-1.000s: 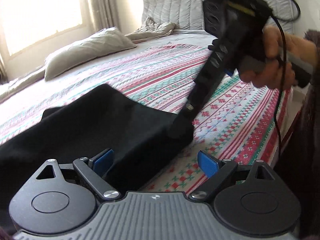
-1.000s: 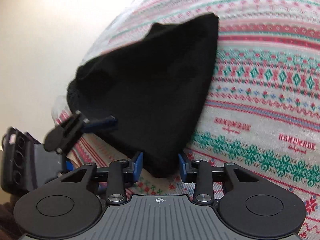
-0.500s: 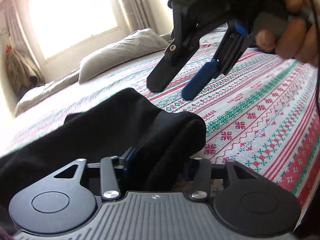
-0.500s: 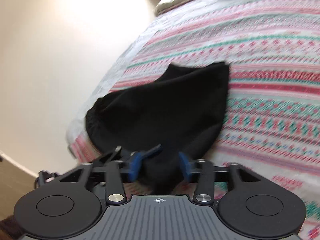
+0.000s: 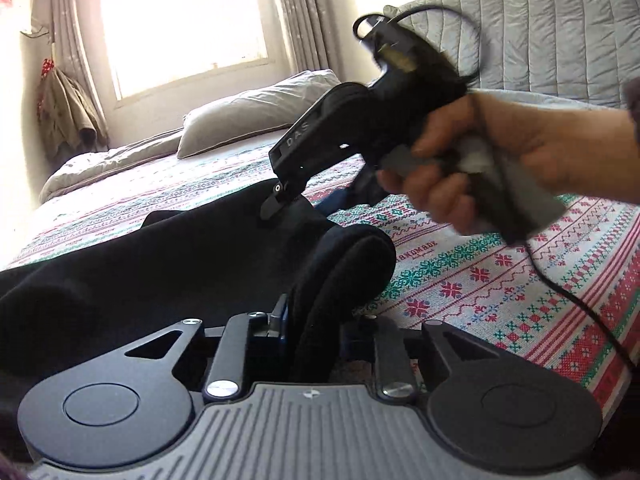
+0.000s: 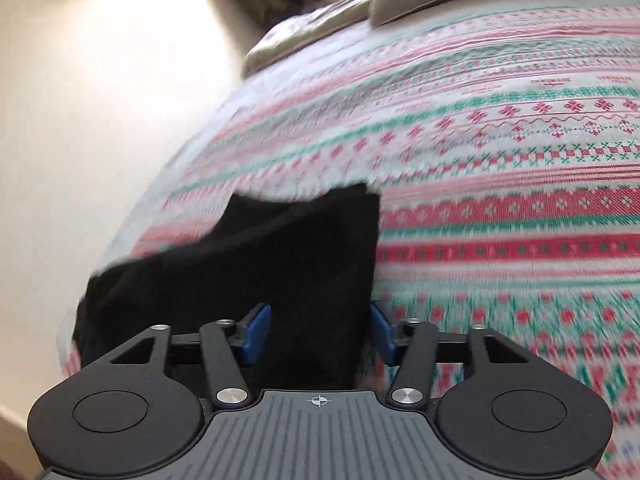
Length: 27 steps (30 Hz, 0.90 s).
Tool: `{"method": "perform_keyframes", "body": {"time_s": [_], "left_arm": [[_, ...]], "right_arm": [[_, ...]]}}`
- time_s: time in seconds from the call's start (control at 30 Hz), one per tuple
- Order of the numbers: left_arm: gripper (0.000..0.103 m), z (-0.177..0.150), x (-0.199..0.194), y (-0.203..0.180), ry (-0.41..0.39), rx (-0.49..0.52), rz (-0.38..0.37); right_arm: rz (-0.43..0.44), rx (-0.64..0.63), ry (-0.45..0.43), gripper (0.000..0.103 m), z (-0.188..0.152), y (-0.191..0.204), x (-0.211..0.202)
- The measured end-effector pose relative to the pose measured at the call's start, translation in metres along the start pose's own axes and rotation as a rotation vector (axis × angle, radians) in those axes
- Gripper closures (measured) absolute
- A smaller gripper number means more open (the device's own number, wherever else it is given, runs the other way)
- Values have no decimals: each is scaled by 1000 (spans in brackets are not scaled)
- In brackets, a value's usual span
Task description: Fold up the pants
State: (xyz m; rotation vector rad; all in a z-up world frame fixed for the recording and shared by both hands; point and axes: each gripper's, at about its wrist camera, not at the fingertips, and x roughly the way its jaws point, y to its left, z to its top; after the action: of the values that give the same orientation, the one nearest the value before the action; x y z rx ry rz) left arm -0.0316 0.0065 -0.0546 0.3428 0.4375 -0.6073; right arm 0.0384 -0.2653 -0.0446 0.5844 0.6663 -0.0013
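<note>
Black pants (image 5: 160,264) lie across the patterned bed cover (image 5: 480,280). At the bottom of the left wrist view, my left gripper (image 5: 320,320) is closing, its pads squeezing a thick rolled fold of the pants. A hand (image 5: 520,152) holds my right gripper (image 5: 302,204) tilted down onto the pants just beyond that fold. In the right wrist view, the right gripper (image 6: 318,330) has its blue pads apart and closing. The pants (image 6: 280,256) fill the gap between them and spread out past the left pad.
A grey pillow (image 5: 260,112) and a quilted grey headboard (image 5: 560,40) lie at the far end of the bed. A bright window (image 5: 180,20) and hanging clothes (image 5: 68,116) are at the left. The right gripper's cable (image 5: 580,304) trails over the cover. The bed's edge and pale floor (image 6: 80,120) show left.
My left jaws went from wide open to closed on the pants fold. The right gripper lifted off the pants' end with jaws apart, then came down on the pants farther in.
</note>
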Motion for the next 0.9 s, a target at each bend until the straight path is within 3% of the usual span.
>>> {"method": "perform_keyframes", "body": {"time_s": [0.13,0.23,0.53,0.77,0.9], "left_arm": [[83,4,-5,9,-8,-62,-21],[83,10,-17,19,-58,-117,-21],[83,20,-58,64,-212,-370,44],[83,13,-80,118,-267,-613,175],[83,-1,-90,149,-259,-735,242]], "right_arm": [[10,161,-93,78,13,-11,3],[46,236,-131,87,19,-4,-4],[106,137,-178,90,54,84,-15],[135,5,-164,90,63,165,26],[146,-50,-122,91,59,208,66]]}}
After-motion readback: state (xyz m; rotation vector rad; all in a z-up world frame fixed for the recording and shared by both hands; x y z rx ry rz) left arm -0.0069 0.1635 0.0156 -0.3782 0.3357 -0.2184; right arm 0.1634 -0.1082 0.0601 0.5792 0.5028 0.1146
